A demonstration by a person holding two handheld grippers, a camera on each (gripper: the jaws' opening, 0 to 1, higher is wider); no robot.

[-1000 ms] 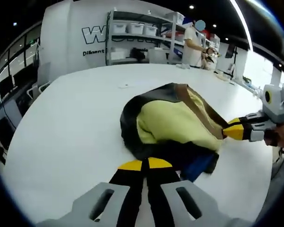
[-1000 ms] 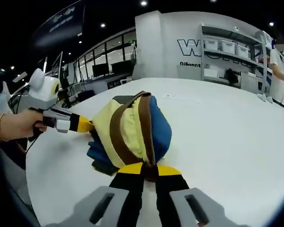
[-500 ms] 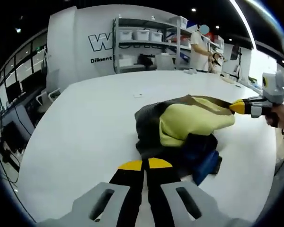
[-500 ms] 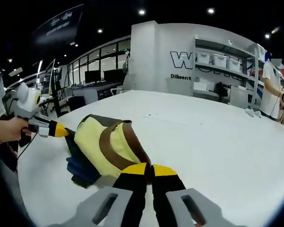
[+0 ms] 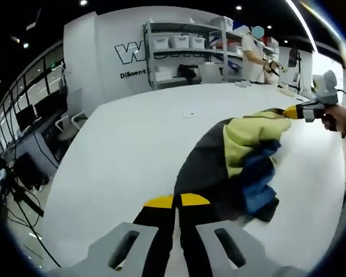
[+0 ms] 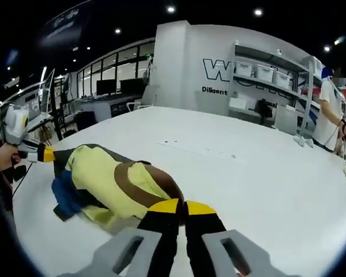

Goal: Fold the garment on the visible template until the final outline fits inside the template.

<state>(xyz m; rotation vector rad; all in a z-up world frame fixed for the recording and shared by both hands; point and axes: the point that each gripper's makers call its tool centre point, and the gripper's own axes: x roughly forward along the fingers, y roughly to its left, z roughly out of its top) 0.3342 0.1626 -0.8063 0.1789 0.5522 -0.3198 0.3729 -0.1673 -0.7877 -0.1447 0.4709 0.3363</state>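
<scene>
— Where's the garment [image 5: 236, 158] just now?

— On the big white table [image 5: 127, 150], stretched between the two grippers. It's a bunched thing of yellow, black and blue cloth, with a brown band across the yellow part that you can see in the right gripper view.

— And the left gripper [image 5: 177, 201]?

— Its yellow-tipped jaws are closed together on the dark edge of the cloth. In the right gripper view it sits at the far end of the bundle, held by a hand [image 6: 1, 158].

— The right gripper [image 6: 177, 206]?

— Same story: jaws pinched shut on the yellow and brown end of the garment. From the left gripper view its tip grips the far yellow corner, a hand [image 5: 336, 118] behind it.

— Anything else about?

— Shelves [image 5: 187, 55] with white bins by the wall, and a person [image 6: 327, 109] standing beside them, well apart from the table's near end.
</scene>
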